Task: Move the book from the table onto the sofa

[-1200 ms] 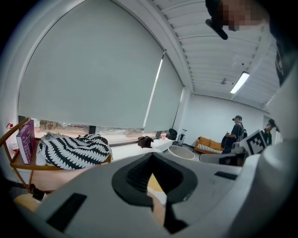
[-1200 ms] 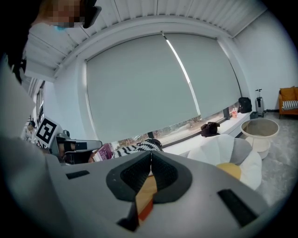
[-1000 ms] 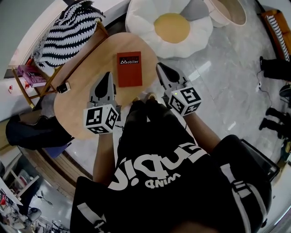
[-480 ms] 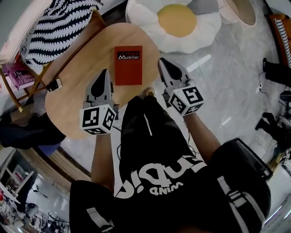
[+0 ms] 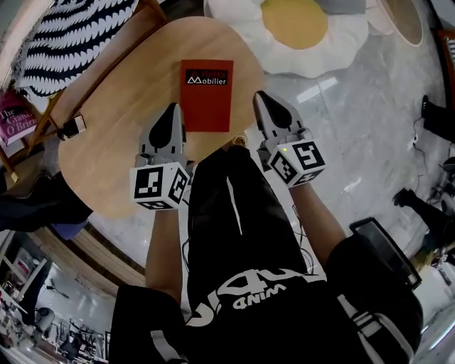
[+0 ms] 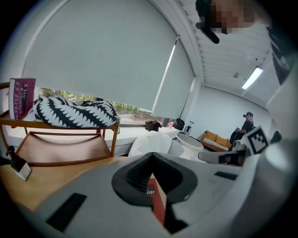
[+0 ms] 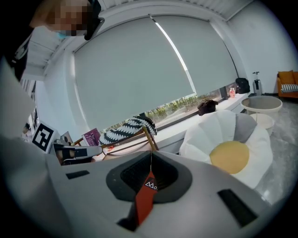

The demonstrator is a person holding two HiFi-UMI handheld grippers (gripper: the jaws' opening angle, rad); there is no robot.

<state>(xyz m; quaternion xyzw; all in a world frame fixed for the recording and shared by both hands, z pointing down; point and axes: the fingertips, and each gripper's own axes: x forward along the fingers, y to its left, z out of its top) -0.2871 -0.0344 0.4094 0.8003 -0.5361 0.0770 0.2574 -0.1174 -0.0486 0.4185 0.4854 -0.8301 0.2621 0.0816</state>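
Note:
A red book (image 5: 207, 94) with a dark title band lies flat on the round wooden table (image 5: 117, 92), far of centre. My left gripper (image 5: 170, 108) hovers shut just left of the book's near corner, apart from it. On the other side my right gripper (image 5: 261, 97) is shut too, beside the book's right edge at the table rim. Neither holds anything. In the left gripper view the closed jaws (image 6: 151, 155) show a sliver of the book (image 6: 157, 201) below them. The right gripper view has the same sliver (image 7: 145, 195) under its shut jaws (image 7: 150, 155).
A white flower-shaped seat with a yellow centre (image 5: 306, 28) sits on the floor beyond the table. A wooden rack (image 5: 153, 7) with a black-and-white pillow (image 5: 64, 35) and a purple book (image 5: 14, 121) stands at the left. A small clip-like object (image 5: 73, 126) lies on the table's left.
Both shut grippers have come down toward the table, flanking the book more closely. The book has not moved on the table.

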